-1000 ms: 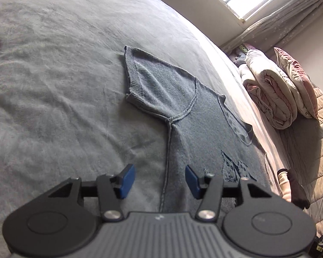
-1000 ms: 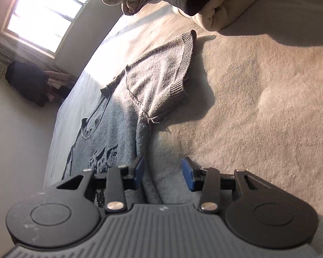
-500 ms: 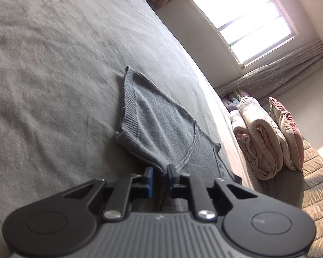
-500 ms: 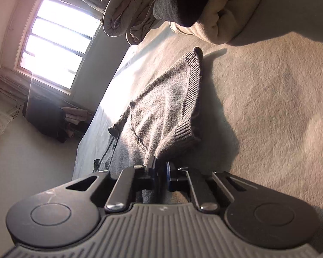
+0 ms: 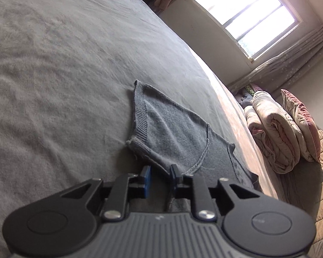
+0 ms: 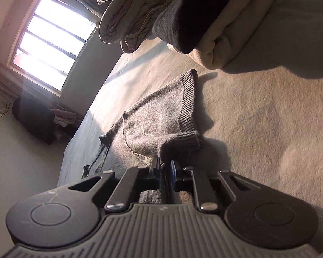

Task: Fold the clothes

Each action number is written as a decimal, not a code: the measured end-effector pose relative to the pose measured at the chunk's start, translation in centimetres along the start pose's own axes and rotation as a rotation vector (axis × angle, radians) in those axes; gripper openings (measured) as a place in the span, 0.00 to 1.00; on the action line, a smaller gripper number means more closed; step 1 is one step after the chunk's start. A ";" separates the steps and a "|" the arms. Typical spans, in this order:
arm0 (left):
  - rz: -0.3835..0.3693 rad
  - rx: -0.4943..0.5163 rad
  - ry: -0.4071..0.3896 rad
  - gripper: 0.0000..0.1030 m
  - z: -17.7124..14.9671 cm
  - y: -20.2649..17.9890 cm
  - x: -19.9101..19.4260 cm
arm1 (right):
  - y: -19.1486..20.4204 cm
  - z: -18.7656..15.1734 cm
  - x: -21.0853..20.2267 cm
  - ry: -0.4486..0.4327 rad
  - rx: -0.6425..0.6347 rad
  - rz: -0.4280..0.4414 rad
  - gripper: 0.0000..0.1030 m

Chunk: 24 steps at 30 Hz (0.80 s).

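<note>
Each tool, left [image 5: 160,175] and right [image 6: 164,168], is matte black with blue pads, silver screws on its finger links, a ribbed grey body and two round discs with circular recesses.

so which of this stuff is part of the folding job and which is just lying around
Part of the job:
- grey knit top, spread on the bed
- left gripper, jaws opening, top's fabric between them
- right gripper, jaws opening, fabric between them

Just lying about:
- rolled quilt
- pink pillow
- dark garment

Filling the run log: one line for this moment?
stage: grasp | left tool: opening, sweater between jaws | right tool: opening, sweater between jaws | surface: bed
</note>
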<state>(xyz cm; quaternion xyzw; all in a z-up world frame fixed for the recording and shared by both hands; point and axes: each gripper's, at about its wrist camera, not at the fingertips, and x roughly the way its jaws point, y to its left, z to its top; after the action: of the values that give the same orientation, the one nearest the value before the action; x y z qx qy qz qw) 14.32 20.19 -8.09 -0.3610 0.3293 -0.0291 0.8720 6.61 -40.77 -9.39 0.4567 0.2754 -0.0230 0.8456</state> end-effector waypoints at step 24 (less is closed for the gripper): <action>0.039 0.335 0.116 0.05 -4.4 -2.7 -2.0 | 4.0 -2.9 -1.5 0.150 -0.194 -0.059 0.44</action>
<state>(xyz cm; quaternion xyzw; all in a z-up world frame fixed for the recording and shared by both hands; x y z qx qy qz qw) 10.60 16.07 -7.55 -0.2019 0.3765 -0.0873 0.8999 5.23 -36.50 -6.86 0.3649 0.3520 0.0133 0.8619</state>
